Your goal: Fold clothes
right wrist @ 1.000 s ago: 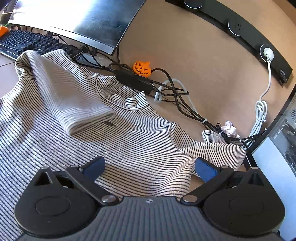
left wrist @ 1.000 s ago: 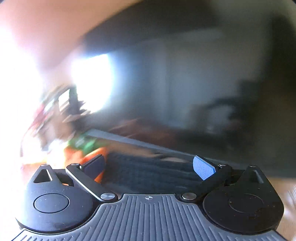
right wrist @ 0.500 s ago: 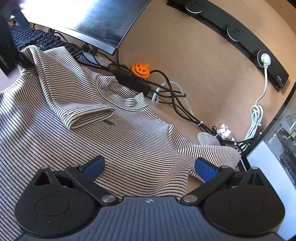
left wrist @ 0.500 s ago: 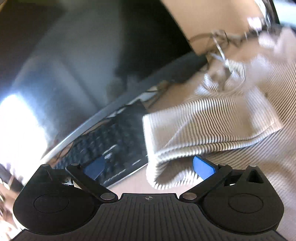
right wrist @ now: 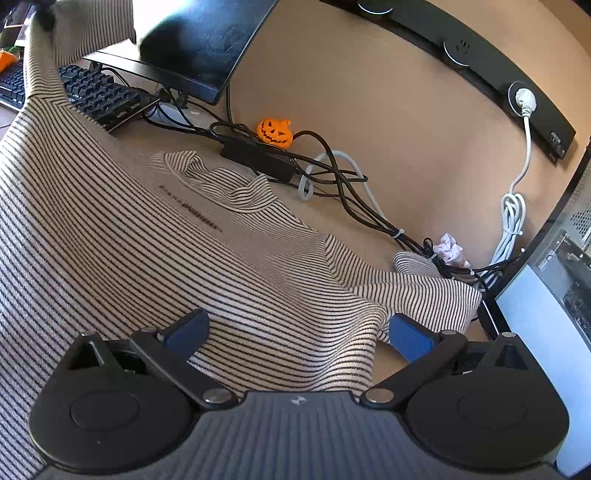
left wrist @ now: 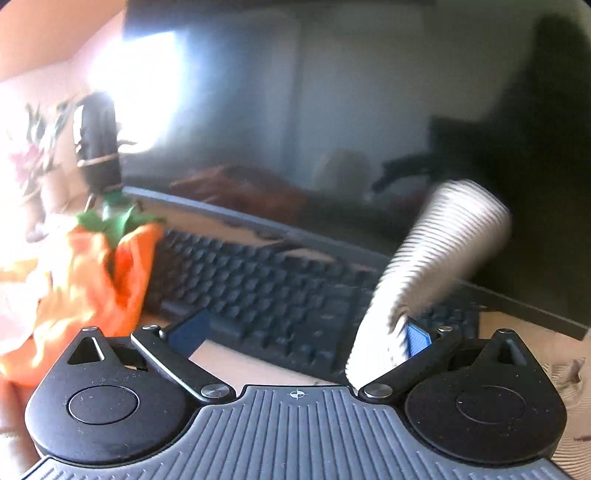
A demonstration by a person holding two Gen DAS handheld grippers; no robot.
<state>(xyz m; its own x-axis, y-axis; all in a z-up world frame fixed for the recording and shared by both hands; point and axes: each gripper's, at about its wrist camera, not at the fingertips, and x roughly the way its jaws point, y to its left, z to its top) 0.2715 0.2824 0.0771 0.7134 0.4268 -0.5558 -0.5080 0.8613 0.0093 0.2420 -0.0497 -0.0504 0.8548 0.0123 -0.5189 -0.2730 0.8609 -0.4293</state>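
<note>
The striped shirt (right wrist: 155, 258) lies mostly spread on the surface (right wrist: 369, 122), nothing folded yet. Left tongs (left wrist: 303, 338) and right tongs (right wrist: 295, 330) are both spread; one sleeve (left wrist: 436, 258) drapes against the left tongs.

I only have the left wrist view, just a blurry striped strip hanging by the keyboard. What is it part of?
Observer: It's the lifted sleeve of a striped shirt whose body lies spread on the desk.
Operator: Where's the other sleeve?
Observer: The other sleeve lies crumpled beside the cables.
Operator: And the right gripper?
Observer: The right gripper hovers over the shirt's edge, jaws open, holding nothing.
</note>
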